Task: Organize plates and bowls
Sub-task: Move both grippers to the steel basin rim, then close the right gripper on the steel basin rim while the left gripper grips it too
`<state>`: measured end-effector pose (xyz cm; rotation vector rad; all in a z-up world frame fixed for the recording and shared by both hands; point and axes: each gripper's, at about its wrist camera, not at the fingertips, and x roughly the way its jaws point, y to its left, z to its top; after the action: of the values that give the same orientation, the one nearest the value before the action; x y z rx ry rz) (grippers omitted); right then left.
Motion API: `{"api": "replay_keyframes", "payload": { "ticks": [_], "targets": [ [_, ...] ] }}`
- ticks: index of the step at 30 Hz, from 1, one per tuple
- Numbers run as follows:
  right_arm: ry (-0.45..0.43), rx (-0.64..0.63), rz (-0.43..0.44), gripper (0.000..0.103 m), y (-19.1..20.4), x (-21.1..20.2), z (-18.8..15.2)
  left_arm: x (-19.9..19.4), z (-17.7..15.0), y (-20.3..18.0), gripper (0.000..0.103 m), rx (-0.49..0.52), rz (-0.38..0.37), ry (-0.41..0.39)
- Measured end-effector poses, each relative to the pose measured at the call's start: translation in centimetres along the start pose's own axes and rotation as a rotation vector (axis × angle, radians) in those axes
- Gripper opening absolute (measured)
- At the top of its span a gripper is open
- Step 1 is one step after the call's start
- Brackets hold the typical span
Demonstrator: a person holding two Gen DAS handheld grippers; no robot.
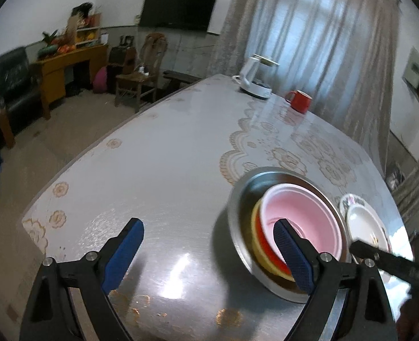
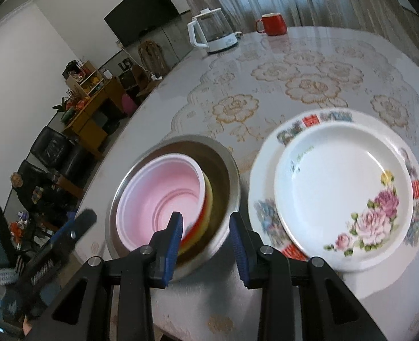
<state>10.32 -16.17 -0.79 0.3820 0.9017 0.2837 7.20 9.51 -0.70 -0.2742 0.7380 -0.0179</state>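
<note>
A steel bowl [image 2: 226,167] holds a nested pink bowl [image 2: 164,190] over a red and a yellow one. In the left wrist view the steel bowl [image 1: 240,213] looks tipped, with a shadow under it. My right gripper [image 2: 206,241] straddles its near wall, one pad inside against the nested bowls and one outside, shut on the stack. My left gripper [image 1: 209,244] stands wide open left of the bowls, nothing between its fingers. A white rose plate [image 2: 343,199] lies on a larger patterned plate [image 2: 266,213] to the right.
A white kettle [image 2: 212,31] and a red mug [image 2: 272,24] stand at the table's far side. The flowered tablecloth [image 2: 294,85] lies bare between them and the dishes. The table edge runs close on the left, with chairs and a wooden desk beyond.
</note>
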Motion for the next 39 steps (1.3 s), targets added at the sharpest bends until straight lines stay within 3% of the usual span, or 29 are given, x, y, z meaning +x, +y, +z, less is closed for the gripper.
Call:
{"api": "replay_keyframes", "payload": {
  "ticks": [10, 23, 35, 39],
  "targets": [
    [0.054, 0.065, 0.026, 0.037, -1.2, 1.0, -1.5, 2.3, -0.4, 1.9, 0.088, -0.071, -0.062, 0.063],
    [0.047, 0.073, 0.049, 0.034, -1.4, 1.6, -1.3, 3.8, -0.5, 1.2, 0.066, -0.056, -0.144, 0.112],
    [0.053, 0.046, 0.072, 0.028, -0.5, 3.3, -0.6, 4.7, -0.3, 0.8, 0.065, -0.024, -0.175, 0.142],
    [0.052, 0.037, 0.077, 0.029, -0.4, 3.3, -0.6, 4.5, -0.3, 0.6, 0.045, -0.021, -0.226, 0.145]
  ]
}}
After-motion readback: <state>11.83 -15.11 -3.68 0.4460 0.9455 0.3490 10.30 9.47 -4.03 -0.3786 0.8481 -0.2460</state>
